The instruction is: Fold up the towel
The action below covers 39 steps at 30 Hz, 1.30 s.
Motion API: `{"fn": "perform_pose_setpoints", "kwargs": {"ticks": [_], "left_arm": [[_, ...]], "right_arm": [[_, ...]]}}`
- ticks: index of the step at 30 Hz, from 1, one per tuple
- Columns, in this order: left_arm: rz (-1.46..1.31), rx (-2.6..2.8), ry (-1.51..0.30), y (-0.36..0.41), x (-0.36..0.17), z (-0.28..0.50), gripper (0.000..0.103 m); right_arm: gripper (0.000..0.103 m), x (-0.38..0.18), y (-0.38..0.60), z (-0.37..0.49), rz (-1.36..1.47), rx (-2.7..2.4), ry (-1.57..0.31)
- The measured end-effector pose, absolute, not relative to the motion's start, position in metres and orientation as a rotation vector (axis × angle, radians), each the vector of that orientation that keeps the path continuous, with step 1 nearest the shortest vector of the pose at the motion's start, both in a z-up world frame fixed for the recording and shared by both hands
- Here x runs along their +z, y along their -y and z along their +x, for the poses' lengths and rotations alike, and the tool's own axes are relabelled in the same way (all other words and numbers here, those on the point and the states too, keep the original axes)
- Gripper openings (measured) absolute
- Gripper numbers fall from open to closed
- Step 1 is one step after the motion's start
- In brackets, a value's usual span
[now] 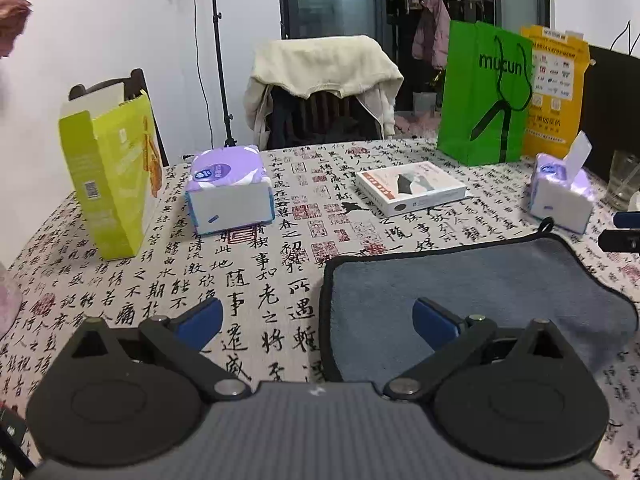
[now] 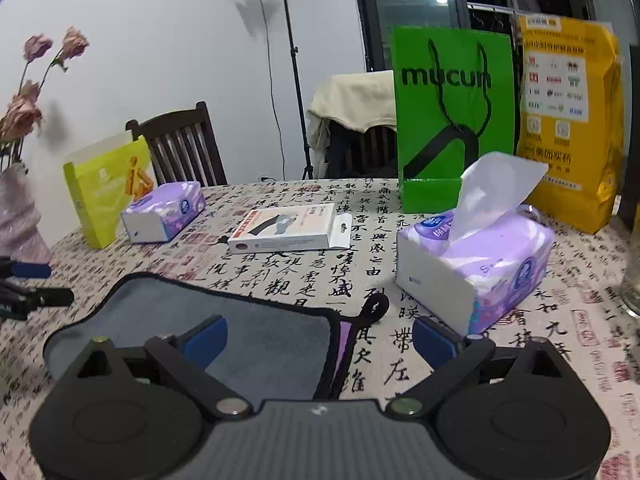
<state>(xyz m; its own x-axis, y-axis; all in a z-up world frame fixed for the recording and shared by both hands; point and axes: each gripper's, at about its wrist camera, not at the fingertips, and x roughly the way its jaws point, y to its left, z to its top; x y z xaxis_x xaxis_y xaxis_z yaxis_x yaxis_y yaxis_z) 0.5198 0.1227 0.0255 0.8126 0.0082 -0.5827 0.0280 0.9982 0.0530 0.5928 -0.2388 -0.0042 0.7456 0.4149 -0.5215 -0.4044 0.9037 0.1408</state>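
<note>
Towel first: in the left wrist view, a grey plush towel with black piping [image 1: 480,300] lies on the calligraphy-print bench [image 1: 260,280], already doubled, it seems. Left tongs [image 1: 318,320] gape wide and empty, straddling its left edge.

Right wrist view: right tongs [image 2: 320,338] equally wide and empty over its loop corner (next comes a grasp). An open purple tissue pack [image 2: 476,268] shows one sheet.

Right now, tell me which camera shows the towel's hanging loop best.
The right wrist view: the black hanging loop lies in full sight at the gray towel corner, against the tablecloth. The left wrist view shows it only small, at the towel's far corner.
</note>
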Motion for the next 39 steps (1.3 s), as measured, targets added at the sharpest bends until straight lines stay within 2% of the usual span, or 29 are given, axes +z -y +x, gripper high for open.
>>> {"fn": "perform_pose_setpoints", "kwargs": {"ticks": [18,39], "left_arm": [[0.026,0.024,-0.583,-0.114,0.051,0.422,0.103],[-0.006,0.061,-0.53,-0.101,0.064,0.31,0.103]], "right_arm": [[0.102,0.029,0.234,0.497,-0.063,0.494,-0.51],[0.103,0.037,0.256,0.397,-0.02,0.506,-0.521]]}}
